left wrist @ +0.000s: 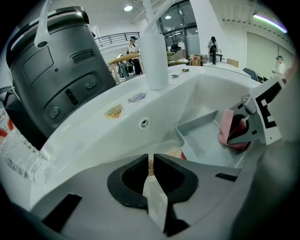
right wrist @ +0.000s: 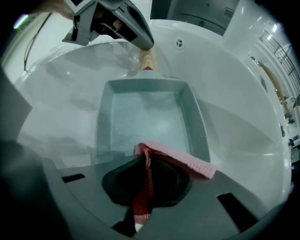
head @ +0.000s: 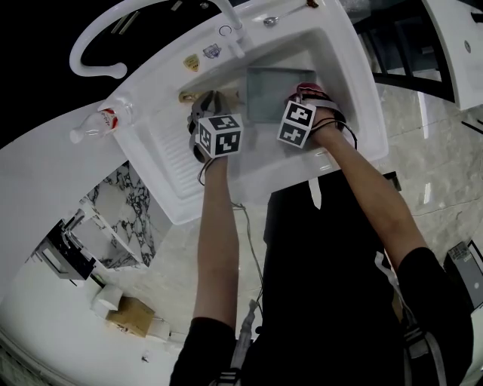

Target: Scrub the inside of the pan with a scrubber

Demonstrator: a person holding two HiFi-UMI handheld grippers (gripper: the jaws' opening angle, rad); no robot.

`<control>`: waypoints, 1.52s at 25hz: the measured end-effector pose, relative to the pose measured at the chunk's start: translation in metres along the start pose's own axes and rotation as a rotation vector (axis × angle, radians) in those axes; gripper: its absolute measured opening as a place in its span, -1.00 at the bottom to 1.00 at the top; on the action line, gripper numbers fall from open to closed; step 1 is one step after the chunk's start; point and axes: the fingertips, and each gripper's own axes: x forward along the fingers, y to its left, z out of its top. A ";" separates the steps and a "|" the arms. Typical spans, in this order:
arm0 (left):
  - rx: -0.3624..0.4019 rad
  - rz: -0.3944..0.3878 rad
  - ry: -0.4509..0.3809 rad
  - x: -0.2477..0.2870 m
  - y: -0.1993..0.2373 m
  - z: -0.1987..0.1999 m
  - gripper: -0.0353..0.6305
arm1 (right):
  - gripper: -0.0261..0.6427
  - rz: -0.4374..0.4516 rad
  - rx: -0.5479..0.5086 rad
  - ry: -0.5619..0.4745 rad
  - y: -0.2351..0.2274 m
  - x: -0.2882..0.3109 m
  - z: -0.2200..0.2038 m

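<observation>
A grey square pan point(head: 272, 94) sits in the white sink basin point(head: 332, 53). Its wooden handle point(right wrist: 146, 60) points to the left, and my left gripper point(head: 205, 113) is shut on it; wood shows between the closed jaws of the left gripper point(left wrist: 150, 159). My right gripper point(head: 308, 96) hovers at the pan's right rim, shut on a pink scrubber point(right wrist: 178, 157) that drapes over the pan's point(right wrist: 145, 117) near edge. From the left gripper view, the scrubber point(left wrist: 228, 131) hangs over the pan point(left wrist: 204, 140).
A tall white faucet point(left wrist: 154, 56) rises behind the basin. A spoon point(head: 275, 19) lies on the back ledge. A plastic bottle point(head: 102, 122) lies left of the ribbed drainboard point(head: 177, 162). A dark grey machine point(left wrist: 56, 79) stands behind the sink.
</observation>
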 end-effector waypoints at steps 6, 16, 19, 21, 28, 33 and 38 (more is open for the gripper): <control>0.002 -0.004 -0.003 0.000 -0.001 0.000 -0.71 | -0.82 0.061 0.006 -0.183 0.023 -0.002 0.052; 0.001 -0.004 -0.015 0.001 0.000 0.000 -0.71 | -0.82 0.184 0.177 -0.402 0.032 -0.003 0.113; -0.007 -0.009 -0.021 0.001 0.001 -0.001 -0.71 | -0.81 0.259 0.171 -0.404 0.041 -0.004 0.114; -0.005 -0.012 -0.019 0.001 0.001 -0.001 -0.71 | -0.81 0.289 0.176 -0.395 0.043 -0.004 0.113; -0.004 -0.009 -0.014 0.001 0.000 0.000 -0.71 | -0.81 0.362 0.144 -0.281 0.046 -0.005 0.094; -0.015 -0.011 -0.020 0.000 0.000 0.000 -0.71 | -0.81 0.361 0.093 -0.183 0.046 -0.006 0.060; -0.010 -0.005 -0.019 0.000 0.000 -0.001 -0.71 | -0.81 0.358 0.053 -0.078 0.045 -0.005 0.036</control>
